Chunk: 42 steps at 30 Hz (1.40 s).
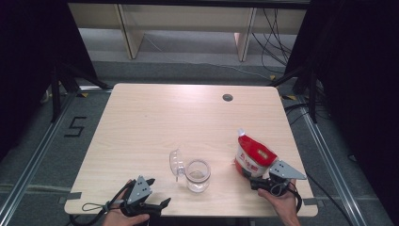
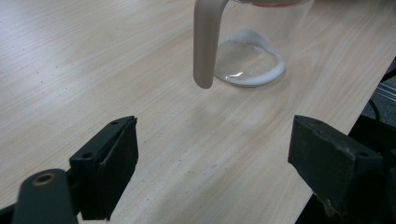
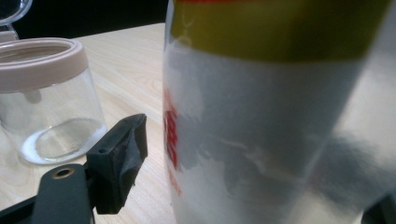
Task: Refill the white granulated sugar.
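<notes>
- Centrally, the open jar [image 1: 198,175] stands near the table's [image 1: 141,122] front edge; this is the landmark.
- Pouch [image 1: 253,157]: right of the jar, spout tilted up and away, apparently grasped low by the right gripper [image 1: 263,181].
- Left gripper [image 1: 157,193]: left of the jar, jaws spread, empty; jar straight ahead.

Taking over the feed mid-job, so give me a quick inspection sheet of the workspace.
Surface: light wood table, grommet hole near the far edge.
Job's things: clear jar, lid flipped open, thin white residue at the bottom; red and white pouch upright.
Clutter: nothing seen.
Grippers: left gripper open, short of the jar; right gripper at the pouch, grip cannot be told.
Cables: one trails from each gripper; more on the floor behind.
Surroundings: grey floor, black curtains, floor mark 5.
</notes>
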Tool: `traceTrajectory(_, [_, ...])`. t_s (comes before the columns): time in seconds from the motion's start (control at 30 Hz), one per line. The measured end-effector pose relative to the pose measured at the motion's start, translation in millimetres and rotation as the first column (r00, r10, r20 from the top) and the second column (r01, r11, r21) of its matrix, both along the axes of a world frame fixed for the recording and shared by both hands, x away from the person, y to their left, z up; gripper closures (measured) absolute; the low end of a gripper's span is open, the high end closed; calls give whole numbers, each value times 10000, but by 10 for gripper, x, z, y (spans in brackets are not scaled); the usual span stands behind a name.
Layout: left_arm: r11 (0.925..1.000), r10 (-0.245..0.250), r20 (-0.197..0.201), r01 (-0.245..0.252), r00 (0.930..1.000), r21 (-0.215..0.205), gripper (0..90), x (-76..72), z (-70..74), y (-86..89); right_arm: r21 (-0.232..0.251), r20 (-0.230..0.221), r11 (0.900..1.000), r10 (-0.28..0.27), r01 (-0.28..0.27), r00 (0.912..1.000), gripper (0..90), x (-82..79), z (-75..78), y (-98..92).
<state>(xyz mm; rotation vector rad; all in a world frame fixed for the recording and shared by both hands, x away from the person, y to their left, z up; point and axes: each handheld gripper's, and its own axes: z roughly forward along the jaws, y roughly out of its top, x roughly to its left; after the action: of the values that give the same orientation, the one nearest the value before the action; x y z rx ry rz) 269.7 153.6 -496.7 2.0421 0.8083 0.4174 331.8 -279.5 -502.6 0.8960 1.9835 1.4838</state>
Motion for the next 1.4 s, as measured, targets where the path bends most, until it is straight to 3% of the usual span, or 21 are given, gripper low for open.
traceTrajectory(0.03, [9997, 161, -211, -165, 9996, -182, 158, -12, -8, -11, -110, 34, 9999, 44, -44, 10000, 216, -2, 1, -2])
traceTrajectory(0.23, [9998, 144, -204, -147, 9997, -113, 158, -15, -5, -12, 141, -198, 9999, -59, 62, 9998, 207, -4, -12, -2])
traceTrajectory(0.33, [9999, 105, -194, -107, 9998, -118, 158, -11, -9, -10, -93, -182, 9999, -113, 111, 9998, 208, -10, -13, -6])
traceTrajectory(0.43, [9998, 103, -233, -108, 9997, -195, 158, -14, -14, -20, 257, -218, 9996, -124, 129, 9997, 212, -12, -16, 8])
traceTrajectory(0.47, [9999, 116, -223, -118, 9997, -96, 158, -15, -14, -17, 249, -152, 9996, -90, 94, 9998, 216, -10, -18, 9])
traceTrajectory(0.5, [9994, 218, -432, -230, 9988, -270, 157, -34, -21, -32, 110, 304, 9999, 118, -121, 9995, 221, 29, -35, 6])
traceTrajectory(0.53, [10000, 66, -335, -65, 9994, 48, 157, -20, -14, -14, 110, 304, 9999, 118, -121, 9995, 221, 29, -35, 6])
traceTrajectory(0.57, [9999, 32, -276, -29, 9996, 104, 158, -14, -13, -12, 34, 88, 9999, 102, -103, 9999, 227, 18, -28, 1])
traceTrajectory(0.67, [9999, 129, -200, -131, 9997, -75, 157, -17, -15, -18, 147, 179, 9998, -128, 125, 9998, 237, 17, -39, 5])
traceTrajectory(0.7, [9999, 98, -348, -102, 9993, -126, 157, -22, -21, -25, 383, 19, 9990, -236, 235, 9997, 242, 2, -61, 28])
traceTrajectory(0.77, [9997, 120, -339, -127, 9994, -204, 158, -25, -23, -31, 104, 32, 9999, -47, 47, 10000, 251, 12, -59, 7])
traceTrajectory(0.8, [9998, 79, -289, -85, 9996, -179, 158, -24, -22, -31, 237, 199, 9997, -97, 92, 9998, 253, 25, -89, 7])
traceTrajectory(0.83, [9998, 80, -299, -85, 9995, -184, 157, -25, -22, -32, 369, -91, 9992, -160, 164, 9998, 254, 18, -106, 10])
traceTrajectory(0.9, [9996, 125, -354, -134, 9993, -257, 158, -28, -23, -34, 368, -105, 9991, -215, 219, 9997, 263, 38, -129, -10])
traceTrajectory(0.97, [9997, 132, -285, -137, 9995, -190, 158, -26, -18, -30, 449, 170, 9987, -245, 237, 9996, 285, 52, -124, -17])
traceTrajectory(1.07, [9999, 101, -306, -105, 9995, -128, 158, -21, -21, -29, 298, 225, 9993, -251, 244, 9994, 291, 64, -126, -28])
traceTrajectory(1.13, [9999, 76, -301, -80, 9995, -125, 158, -17, -25, -31, 566, 168, 9979, -323, 313, 9993, 303, 51, -127, -6])
traceTrajectory(1.17, [9999, 21, -299, -17, 9996, 143, 158, -11, -20, -21, 632, -312, 9976, -256, 275, 9992, 303, 24, -120, -1])
traceTrajectory(1.27, [9999, 12, -310, -9, 9995, 119, 158, -11, -18, -20, 432, -148, 9986, -293, 299, 9995, 305, 39, -125, -14])
traceTrajectory(1.33, [9998, 105, -317, -110, 9994, -175, 158, -24, -20, -32, 421, -41, 9989, -201, 203, 9998, 316, 50, -126, -19])
traceTrajectory(1.4, [9995, 165, -366, -175, 9992, -259, 158, -31, -20, -35, 399, -191, 9992, -80, 88, 9998, 326, 44, -119, -23])
